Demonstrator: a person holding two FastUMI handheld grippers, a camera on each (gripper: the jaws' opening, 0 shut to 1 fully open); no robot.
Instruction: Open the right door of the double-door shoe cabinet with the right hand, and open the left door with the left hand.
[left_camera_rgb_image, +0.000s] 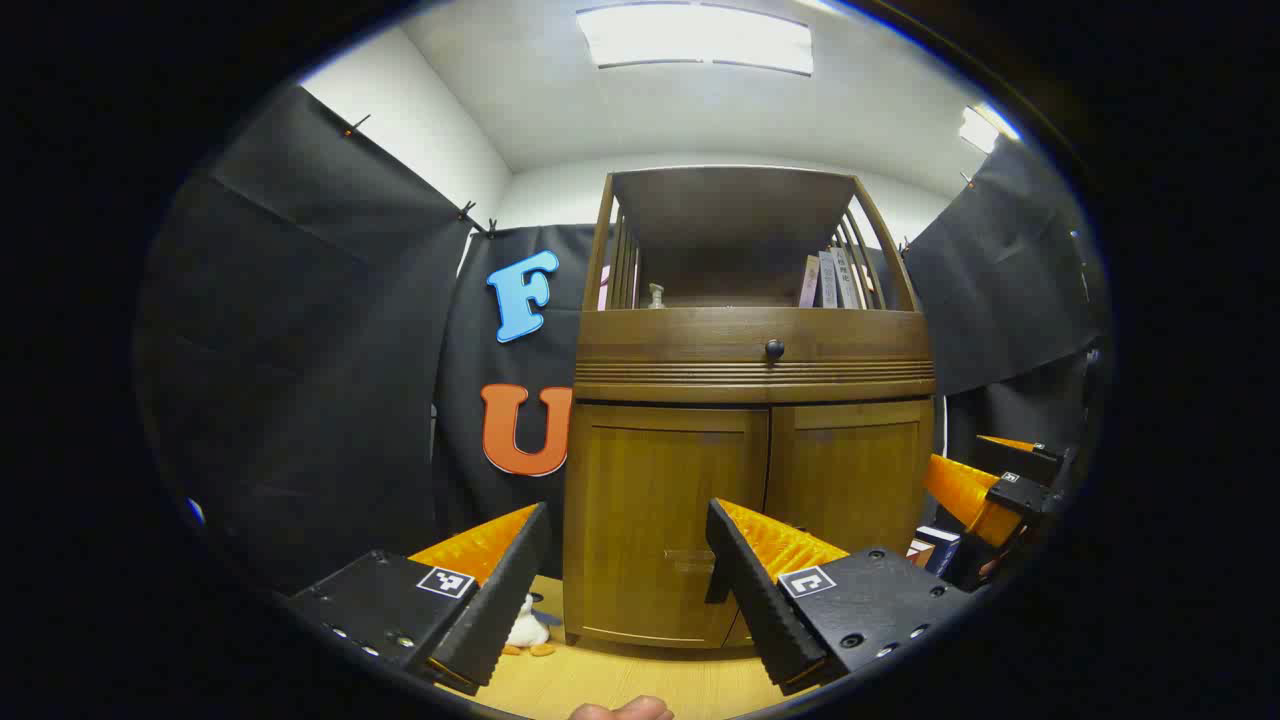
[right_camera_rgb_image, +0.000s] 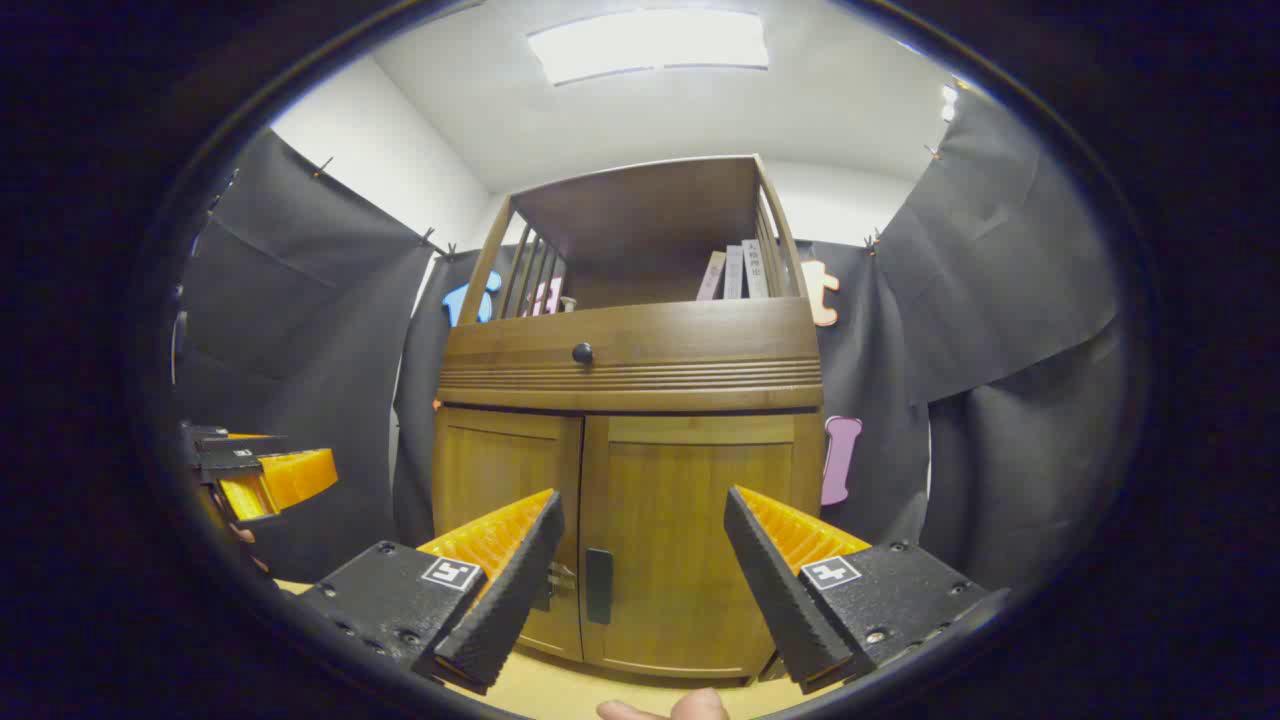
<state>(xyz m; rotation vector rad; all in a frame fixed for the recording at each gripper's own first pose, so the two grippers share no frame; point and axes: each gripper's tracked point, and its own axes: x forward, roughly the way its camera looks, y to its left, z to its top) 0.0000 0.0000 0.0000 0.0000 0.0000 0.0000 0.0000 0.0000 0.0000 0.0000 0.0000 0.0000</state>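
Doors are both closed: left door (left_camera_rgb_image: 665, 520) faces the left gripper (left_camera_rgb_image: 625, 585), right door (right_camera_rgb_image: 700, 540) the right gripper (right_camera_rgb_image: 640, 575); each gripper hangs apart, short of the handle (right_camera_rgb_image: 598, 585), aligned for reaching.

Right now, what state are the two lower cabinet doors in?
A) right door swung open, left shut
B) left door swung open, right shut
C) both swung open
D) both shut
D: the left door and right door both sit flush in the cabinet front, and the open right gripper hangs in front of the right door's handle, not touching it.
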